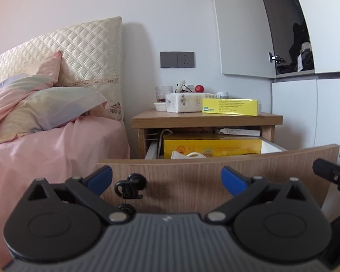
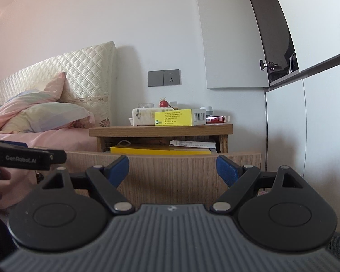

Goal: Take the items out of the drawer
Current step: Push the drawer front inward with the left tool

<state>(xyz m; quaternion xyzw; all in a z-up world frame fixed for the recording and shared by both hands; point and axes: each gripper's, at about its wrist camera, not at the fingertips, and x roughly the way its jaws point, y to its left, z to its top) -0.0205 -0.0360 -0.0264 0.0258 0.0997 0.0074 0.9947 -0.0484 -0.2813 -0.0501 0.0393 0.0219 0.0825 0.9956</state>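
Bedside, a wooden nightstand (image 1: 206, 120) stands against the bed (image 1: 56, 149), its drawer (image 1: 215, 174) pulled out toward both grippers. Left gripper (image 1: 166, 178) and right gripper (image 2: 171, 166) hover before the drawer front, jaws spread, holding nothing. Inside lies a yellow box (image 1: 212, 145), long axis running side to side along the drawer's back; a white item (image 1: 188, 155) sits at the front edge. Judging by this, reaching in over the front comes next.

Home bedroom: bed (image 1: 56, 140) with quilted headboard (image 1: 83, 52), pillows (image 1: 45, 104); wooden nightstand (image 1: 206, 119) just right of bed; wardrobe (image 1: 306, 34) beyond nightstand.
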